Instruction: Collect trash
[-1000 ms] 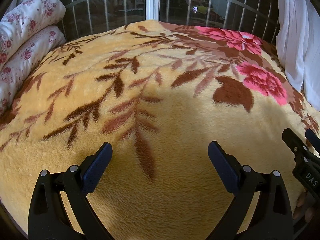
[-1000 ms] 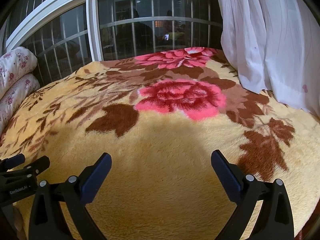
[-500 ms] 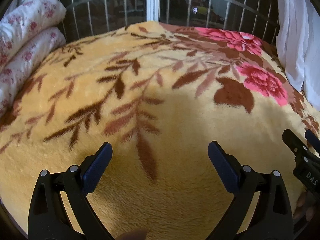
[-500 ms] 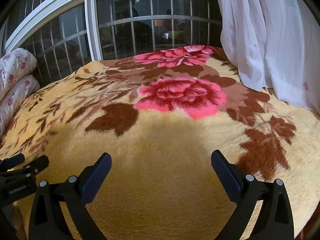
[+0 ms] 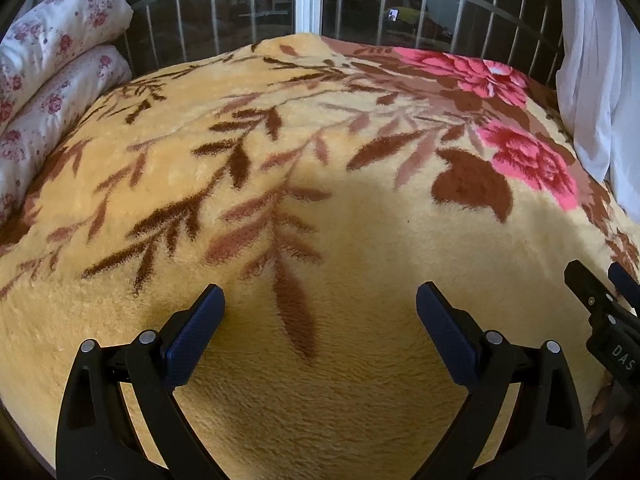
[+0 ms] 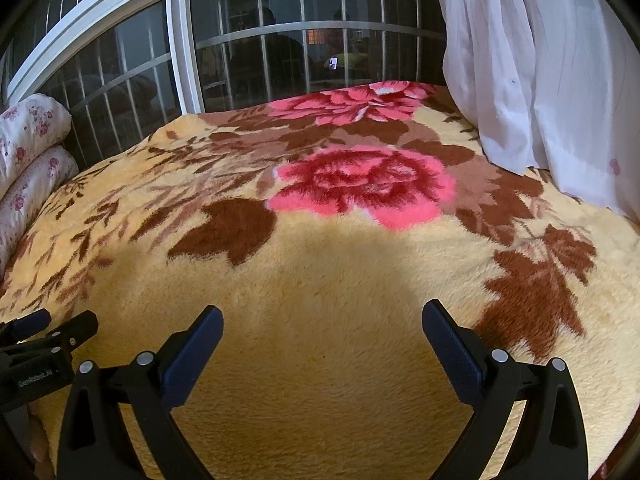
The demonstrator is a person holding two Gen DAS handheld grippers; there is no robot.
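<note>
No trash shows in either view. My left gripper [image 5: 320, 300] is open and empty, held over the near part of a yellow plush blanket [image 5: 360, 400] with brown leaves and pink roses. My right gripper [image 6: 322, 320] is also open and empty, over the same blanket [image 6: 320, 400]. The right gripper's tips show at the right edge of the left wrist view [image 5: 600, 284]. The left gripper's tips show at the left edge of the right wrist view [image 6: 52, 324].
The blanket covers a bed. Rolled floral bedding [image 5: 52, 80] lies at the far left, also in the right wrist view [image 6: 28, 152]. A barred window [image 6: 300, 52] stands behind the bed. A white curtain [image 6: 552, 72] hangs at the right.
Both views shift only slightly; the left wrist view has tilted a little. Both grippers stay open over the blanket.
</note>
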